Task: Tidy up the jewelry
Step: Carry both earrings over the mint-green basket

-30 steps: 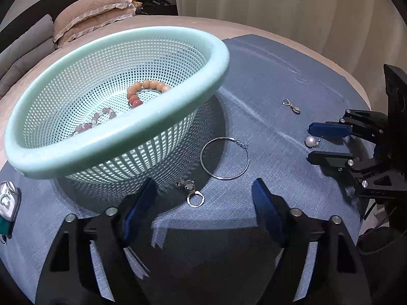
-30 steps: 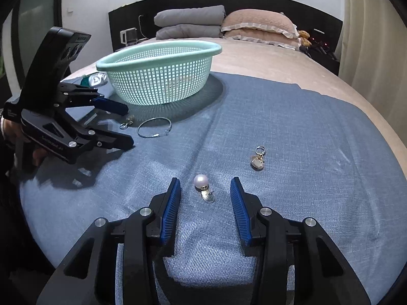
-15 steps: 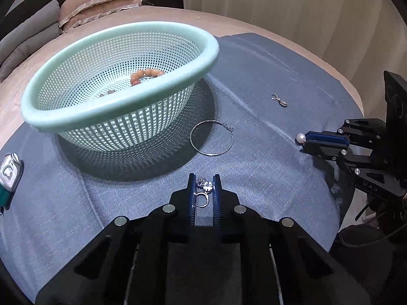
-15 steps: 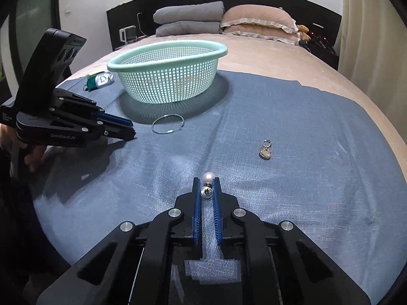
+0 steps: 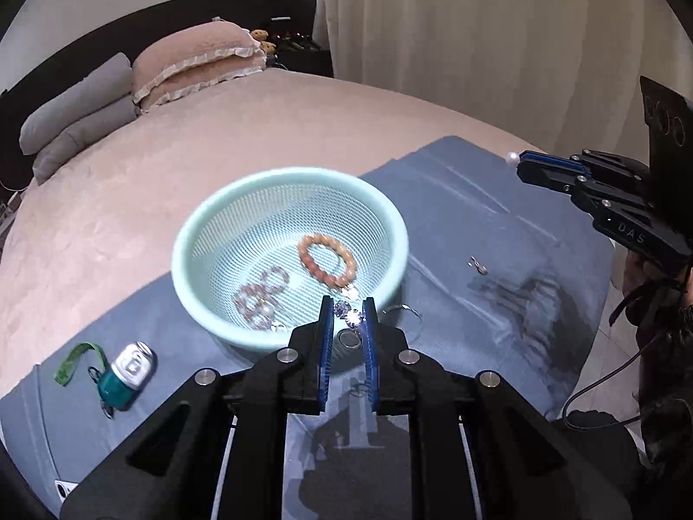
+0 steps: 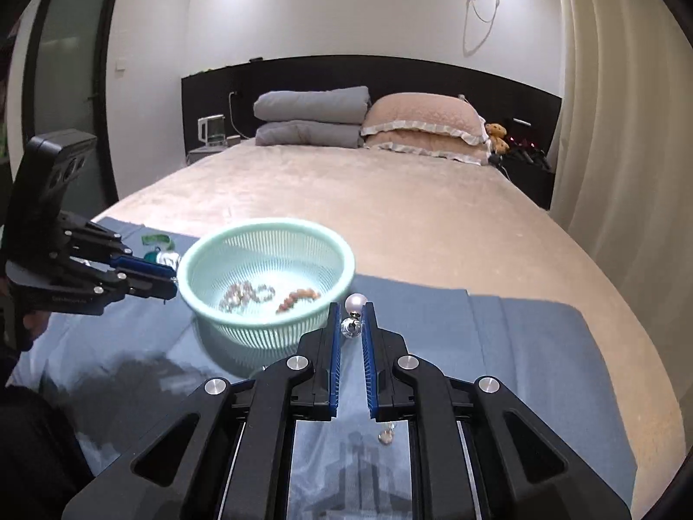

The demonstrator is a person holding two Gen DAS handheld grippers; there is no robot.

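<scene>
A mint green basket [image 5: 208, 225] stands on a blue cloth [image 5: 498, 225] on the bed; it holds an orange bead bracelet [image 5: 327, 260] and a pink bead bracelet [image 5: 260, 292]. My left gripper [image 5: 348, 312] is shut on a crystal earring [image 5: 348, 314], held high over the basket's near rim. My right gripper [image 6: 351, 316] is shut on a pearl earring [image 6: 356, 303], raised just right of the basket [image 6: 268, 234]. A silver hoop [image 5: 405, 316] and a small pendant [image 5: 478, 265] lie on the cloth.
A teal keychain with a green strap [image 5: 123, 372] lies on the cloth left of the basket. Grey and pink pillows [image 6: 368, 123] lie at the bed's head. A curtain [image 6: 628, 130] hangs to the right. The pendant also shows under my right gripper [image 6: 384, 435].
Both grippers closed on their earrings, lifted them off the cloth and rose toward the basket. The left gripper now hangs above the basket's rim.
</scene>
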